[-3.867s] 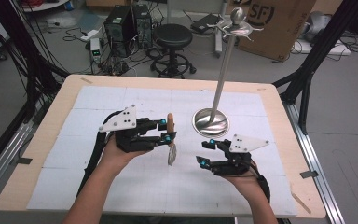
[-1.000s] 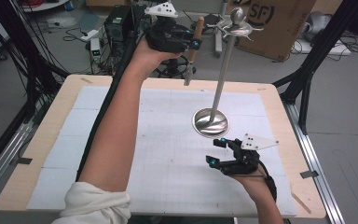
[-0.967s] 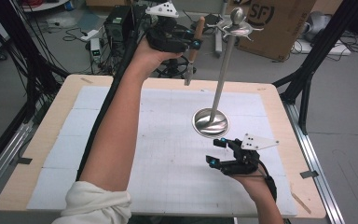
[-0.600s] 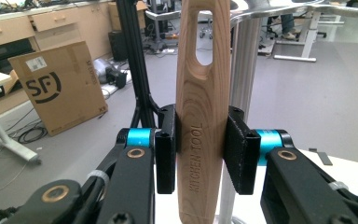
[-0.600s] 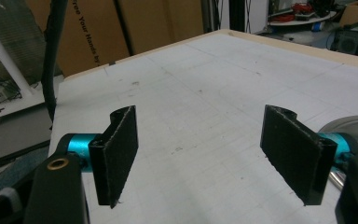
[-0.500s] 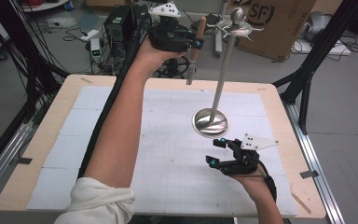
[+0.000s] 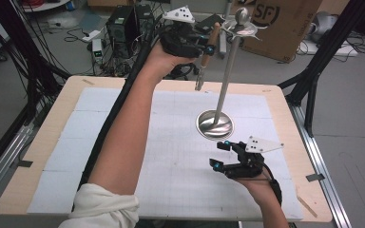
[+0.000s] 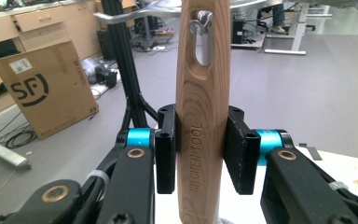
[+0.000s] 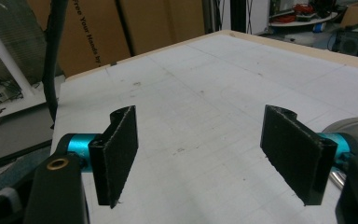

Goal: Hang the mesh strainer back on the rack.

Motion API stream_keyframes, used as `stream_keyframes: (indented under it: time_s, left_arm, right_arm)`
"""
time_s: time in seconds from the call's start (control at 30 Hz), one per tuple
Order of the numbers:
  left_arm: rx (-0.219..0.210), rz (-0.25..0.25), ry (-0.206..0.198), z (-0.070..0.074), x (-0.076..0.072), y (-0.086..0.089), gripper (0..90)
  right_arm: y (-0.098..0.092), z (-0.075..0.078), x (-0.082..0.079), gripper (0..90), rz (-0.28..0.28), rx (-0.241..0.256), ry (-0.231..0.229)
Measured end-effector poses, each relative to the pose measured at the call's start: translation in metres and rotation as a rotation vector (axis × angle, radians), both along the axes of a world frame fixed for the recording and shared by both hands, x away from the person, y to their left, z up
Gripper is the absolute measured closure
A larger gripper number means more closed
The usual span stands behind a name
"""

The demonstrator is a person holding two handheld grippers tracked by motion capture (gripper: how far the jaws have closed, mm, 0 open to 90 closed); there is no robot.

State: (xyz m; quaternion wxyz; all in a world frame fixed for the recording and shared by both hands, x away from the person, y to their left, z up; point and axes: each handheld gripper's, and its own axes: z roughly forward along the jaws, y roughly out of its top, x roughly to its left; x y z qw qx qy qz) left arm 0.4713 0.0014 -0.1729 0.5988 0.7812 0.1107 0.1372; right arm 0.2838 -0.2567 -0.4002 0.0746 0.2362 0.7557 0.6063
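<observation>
Raised from the worktop (image 7: 123, 109) over the past few seconds, the left gripper (image 7: 204, 45) now sits high beside the top of the metal stand (image 7: 225, 90). Nearest the onlooker, the right gripper (image 7: 220, 154) rests low on the white mat, jaws wide apart and empty, just in front of the stand's round base. Farther back, the left gripper's jaws are clamped on the wooden handle of a kitchen tool (image 8: 200, 121), which hangs upright, its slotted end close to the stand's hooks (image 7: 247, 31).
</observation>
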Motion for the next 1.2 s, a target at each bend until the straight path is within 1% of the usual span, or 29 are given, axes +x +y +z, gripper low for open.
stream_keyframes:
  time_s: [0.13, 0.33, 0.4, 0.43, 0.47, 0.5, 0.53, 0.6, 0.67, 0.7, 0.73, 0.8, 0.9, 1.0, 1.1, 1.13, 1.2]
  left_arm:
    - [0.009, 0.017, 0.004, -0.002, 0.000, -0.003, 68.0]
    - [0.005, 0.014, 0.009, -0.004, 0.000, -0.004, 68.0]
    - [-0.004, 0.013, 0.021, -0.004, 0.001, -0.004, 67.7]
    - [0.000, 0.017, 0.025, -0.005, 0.001, -0.004, 67.3]
    - [0.012, 0.033, 0.024, -0.006, 0.001, -0.005, 64.7]
    - [0.023, 0.044, 0.027, -0.007, 0.001, -0.005, 57.4]
    - [0.030, 0.043, 0.034, -0.009, 0.001, -0.006, 52.4]
    - [0.039, 0.046, 0.037, -0.012, 0.001, -0.005, 48.0]
    - [0.044, 0.051, 0.068, -0.016, 0.001, -0.003, 41.9]
    - [0.049, 0.055, 0.076, -0.018, 0.000, -0.002, 39.6]
    - [0.051, 0.056, 0.074, -0.021, -0.002, 0.000, 37.5]
    - [0.052, 0.064, 0.072, -0.026, -0.005, 0.004, 35.2]
    - [0.042, 0.083, 0.082, -0.037, -0.010, 0.017, 31.4]
    - [0.031, 0.107, 0.105, -0.049, -0.014, 0.032, 28.6]
    - [0.033, 0.127, 0.110, -0.057, -0.019, 0.047, 27.5]
    - [0.031, 0.142, 0.115, -0.061, -0.021, 0.053, 27.1]
    - [0.019, 0.148, 0.115, -0.067, -0.025, 0.062, 25.0]
  right_arm:
    - [0.001, 0.000, 0.000, 26.8, 0.006, -0.001, -0.001]
    - [0.002, 0.000, 0.000, 26.8, 0.008, -0.001, 0.001]
    - [0.002, -0.001, 0.000, 26.8, 0.007, 0.000, -0.001]
    - [0.002, -0.001, 0.000, 26.8, 0.007, -0.001, -0.001]
    - [0.002, -0.001, 0.000, 26.8, 0.009, -0.003, 0.000]
    - [0.002, -0.001, 0.000, 26.8, 0.009, -0.003, 0.003]
    - [0.002, -0.001, 0.000, 26.8, 0.008, -0.003, 0.000]
    - [0.002, 0.000, 0.000, 26.8, 0.009, -0.003, 0.002]
    - [0.001, 0.000, 0.000, 26.8, 0.008, 0.001, 0.000]
    - [0.001, 0.000, 0.000, 26.8, 0.007, 0.000, 0.001]
    - [0.000, 0.000, -0.001, 26.7, 0.005, 0.000, 0.001]
    - [0.000, 0.000, -0.001, 26.7, 0.006, -0.003, 0.001]
    - [0.000, 0.000, -0.001, 26.7, 0.003, -0.001, -0.002]
    - [-0.002, 0.001, -0.001, 26.8, -0.004, 0.000, -0.006]
    - [-0.002, 0.001, -0.002, 26.7, -0.008, -0.001, -0.007]
    - [-0.002, 0.001, -0.002, 26.7, -0.007, -0.002, -0.006]
    - [-0.001, 0.001, -0.002, 26.8, -0.008, -0.005, -0.005]
